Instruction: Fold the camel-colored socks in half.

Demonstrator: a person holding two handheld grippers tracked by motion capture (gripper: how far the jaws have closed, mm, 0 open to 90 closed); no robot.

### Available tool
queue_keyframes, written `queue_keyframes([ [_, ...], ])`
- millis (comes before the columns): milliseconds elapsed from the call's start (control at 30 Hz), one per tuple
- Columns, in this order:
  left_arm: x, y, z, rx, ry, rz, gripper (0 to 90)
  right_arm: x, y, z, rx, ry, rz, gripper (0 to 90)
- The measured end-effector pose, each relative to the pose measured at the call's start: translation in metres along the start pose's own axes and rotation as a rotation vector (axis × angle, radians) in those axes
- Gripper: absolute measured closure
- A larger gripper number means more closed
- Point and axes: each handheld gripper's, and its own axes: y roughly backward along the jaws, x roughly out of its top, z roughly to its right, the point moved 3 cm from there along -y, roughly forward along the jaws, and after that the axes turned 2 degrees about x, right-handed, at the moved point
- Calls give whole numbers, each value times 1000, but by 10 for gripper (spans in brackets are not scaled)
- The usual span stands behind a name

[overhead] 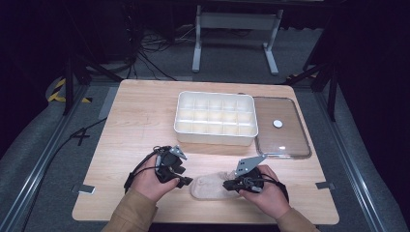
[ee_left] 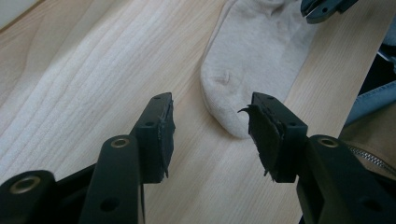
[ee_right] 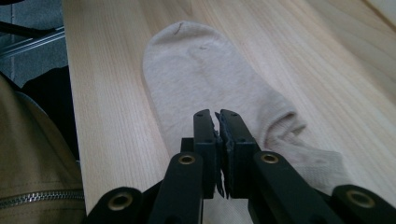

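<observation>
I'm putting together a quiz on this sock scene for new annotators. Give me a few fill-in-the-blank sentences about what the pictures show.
1. The beige sock lies flat on the ____ table.
2. The left gripper has its jaws ____, with the sock's toe end ahead of them.
3. The right gripper has its jaws ____ over the sock.
4. The clear lid lies on the table beside the white ____ tray.

Missing words: wooden; open; shut; compartment
</observation>
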Motion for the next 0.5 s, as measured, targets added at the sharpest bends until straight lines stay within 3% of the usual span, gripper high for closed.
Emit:
queue_keyframes([
  [233,-1,-5,0,-12,-4,-6,505,-2,-11,-2,-21,17,-10,887],
  [367,-5,-9,-1,-22,21,-9,501,-6,-19,3,-46,-4,-67,890],
  [500,-9,-10,-2,-17,36,-12,500,-6,-21,3,-45,9,-74,893],
])
